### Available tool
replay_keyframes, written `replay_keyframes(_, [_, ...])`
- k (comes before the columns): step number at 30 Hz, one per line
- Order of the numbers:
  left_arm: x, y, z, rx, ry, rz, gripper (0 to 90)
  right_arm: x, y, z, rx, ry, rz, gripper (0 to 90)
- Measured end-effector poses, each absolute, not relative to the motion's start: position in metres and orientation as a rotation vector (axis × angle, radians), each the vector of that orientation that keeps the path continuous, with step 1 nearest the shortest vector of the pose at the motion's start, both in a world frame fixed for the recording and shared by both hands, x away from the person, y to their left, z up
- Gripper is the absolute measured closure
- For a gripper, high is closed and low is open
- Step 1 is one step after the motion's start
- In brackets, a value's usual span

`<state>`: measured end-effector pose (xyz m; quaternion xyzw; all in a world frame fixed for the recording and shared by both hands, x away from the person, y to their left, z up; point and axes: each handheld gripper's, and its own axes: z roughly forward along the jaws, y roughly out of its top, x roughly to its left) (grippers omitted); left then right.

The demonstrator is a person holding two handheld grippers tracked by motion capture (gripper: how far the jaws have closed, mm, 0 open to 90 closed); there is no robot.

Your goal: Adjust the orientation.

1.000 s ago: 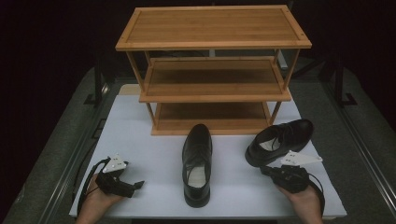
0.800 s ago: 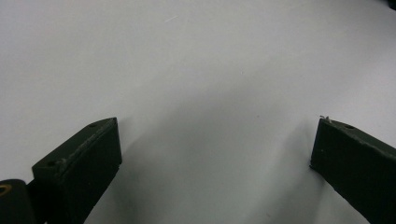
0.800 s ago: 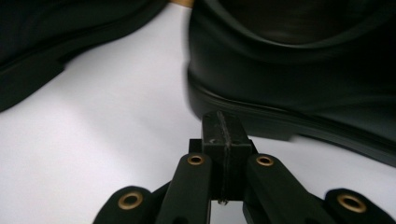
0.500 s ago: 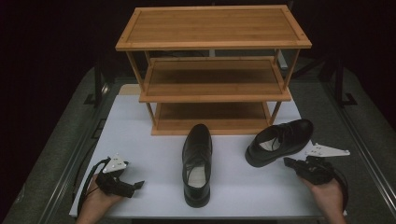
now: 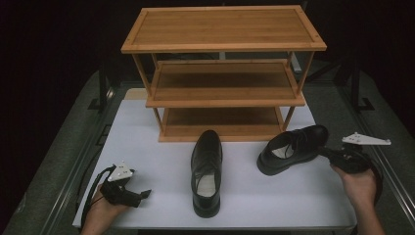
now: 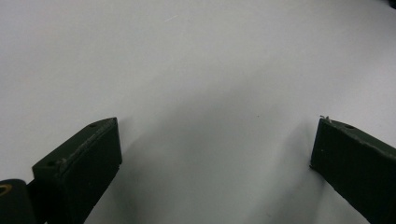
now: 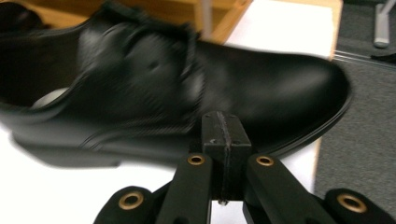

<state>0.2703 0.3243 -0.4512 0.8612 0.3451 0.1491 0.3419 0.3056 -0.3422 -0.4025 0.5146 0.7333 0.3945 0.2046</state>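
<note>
Two black leather lace-up shoes stand on the white table top (image 5: 147, 147). One shoe (image 5: 206, 171) sits in the middle, toe toward the wooden rack (image 5: 222, 73). The other shoe (image 5: 292, 148) (image 7: 187, 88) lies at the right, turned sideways. My right gripper (image 5: 325, 152) (image 7: 223, 123) is shut with nothing between its pads, and its tip is right at the side of that shoe near the toe. My left gripper (image 5: 145, 194) (image 6: 215, 154) rests at the table's front left, open, above bare white surface.
The three-shelf wooden rack stands at the back of the table with bare shelves. Grey carpet-like floor (image 5: 391, 161) and metal rails run along both sides. The table's right edge (image 7: 322, 149) lies just beyond the right shoe's toe.
My right hand has swung out to the right and a little away from me, from in front of the right shoe's heel to beside its toe. The left hand stayed put.
</note>
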Motion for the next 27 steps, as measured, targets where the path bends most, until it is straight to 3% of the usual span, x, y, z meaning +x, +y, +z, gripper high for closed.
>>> replay_keyframes(13, [0.270,0.325,-0.451,2.239,0.899,0.384,1.1,0.365,-0.370,-0.391,1.519,1.938,1.040,89.8])
replay_keyframes(27, [0.270,0.325,-0.452,2.237,0.899,0.383,1.1,0.416,-0.393,-0.413,1.655,1.851,0.939,89.8])
